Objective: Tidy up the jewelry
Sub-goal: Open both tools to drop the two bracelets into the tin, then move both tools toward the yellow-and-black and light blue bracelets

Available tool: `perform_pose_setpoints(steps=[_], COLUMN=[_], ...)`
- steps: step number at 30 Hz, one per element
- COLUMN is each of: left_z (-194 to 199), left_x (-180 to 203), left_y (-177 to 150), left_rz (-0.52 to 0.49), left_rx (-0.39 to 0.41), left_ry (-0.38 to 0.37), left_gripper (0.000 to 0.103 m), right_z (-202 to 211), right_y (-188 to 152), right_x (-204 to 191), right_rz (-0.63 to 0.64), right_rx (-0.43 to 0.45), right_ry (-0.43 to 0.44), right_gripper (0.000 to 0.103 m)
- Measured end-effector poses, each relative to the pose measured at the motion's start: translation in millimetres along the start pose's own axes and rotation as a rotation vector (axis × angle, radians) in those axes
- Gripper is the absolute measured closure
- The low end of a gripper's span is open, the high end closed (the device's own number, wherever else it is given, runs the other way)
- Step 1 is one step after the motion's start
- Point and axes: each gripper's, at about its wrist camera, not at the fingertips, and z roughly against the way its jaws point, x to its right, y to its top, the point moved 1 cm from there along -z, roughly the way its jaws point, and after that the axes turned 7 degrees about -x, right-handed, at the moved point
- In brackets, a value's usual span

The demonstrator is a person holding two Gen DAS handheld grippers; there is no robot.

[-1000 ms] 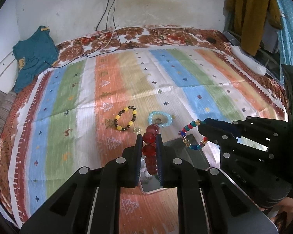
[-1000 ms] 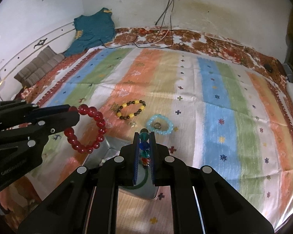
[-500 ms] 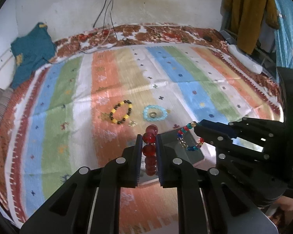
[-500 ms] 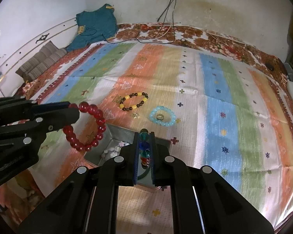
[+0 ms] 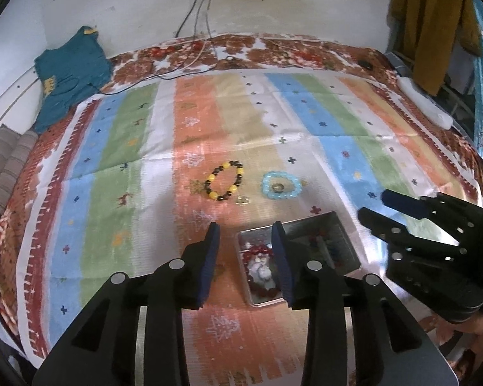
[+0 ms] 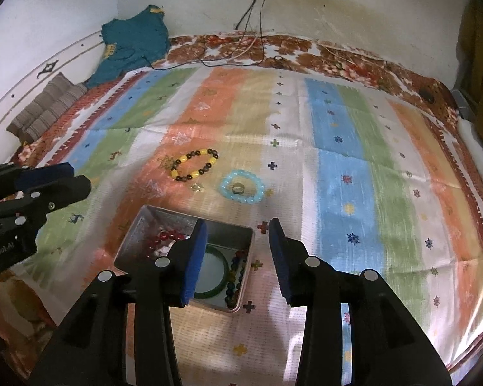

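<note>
1. The left tongs (image 5: pixel 245 239) hang over the metal tin (image 6: pixel 138 225) with their jaws apart and nothing between them; they have just been opening. The red bead bracelet (image 5: pixel 257 252) lies below them in the tin.
2. The right tongs (image 6: pixel 238 241) are likewise parted and empty, having just opened over the same tin. The multicoloured bead bracelet (image 6: pixel 236 270) lies along the tin's right wall.
3. Contents of the tin, as far as can be seen: the red bead bracelet on its left side with some small pale pieces (image 6: pixel 162 251) I cannot identify, a green bangle (image 6: pixel 223 284) flat on the bottom, and the multicoloured strand beside it.
4. Judged from this, two pieces have gone in with this step, and the tin holds at least four things.
5. Left out on the striped bedspread (image 6: pixel 338 177), beyond the tin: a yellow-and-dark bead bracelet (image 6: pixel 194 164), a pale blue bead bracelet (image 6: pixel 241 186) with a ring (image 6: pixel 238 188) lying inside its loop, and a small gold charm (image 6: pixel 197 187) between the two bracelets.
6. So the task looks roughly half done; those four loose pieces remain to be collected.
</note>
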Motion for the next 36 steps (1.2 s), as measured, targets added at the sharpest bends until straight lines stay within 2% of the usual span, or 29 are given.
perform_pose_setpoints(steps=[8, 12, 20, 22, 31, 36], left_z=[-8, -11, -21, -23, -37, -46], left_x=[-9, -11, -23, -26, -25, -29], left_y=[5, 7, 14, 15, 26, 33], left_rz=[0.026, 0.029, 0.078, 0.084, 0.064, 0.071], left_rx=[-0.019, -0.018, -0.040, -0.043, -0.068, -0.084], left_ry=[0.024, 0.029, 0.018, 0.024, 0.074, 0.098], left_gripper=[0.055, 0.045, 0.030, 0.028, 0.017, 0.015], right_z=[-7, -9, -14, -15, -23, -28], right_y=[2, 3, 7, 7, 13, 18], right_x=[4, 5, 9, 10, 13, 16], right_rz=[-0.021, -0.023, -0.044, -0.045, -0.051, -0.062], right_rx=[-0.024, -0.029, -0.042, -0.046, -0.071, -0.081], right_ry=[-0.017, -0.021, -0.033, -0.040, -0.050, -0.058], right_gripper=[0.053, 0.049, 0.040, 0.035, 0.027, 0.024])
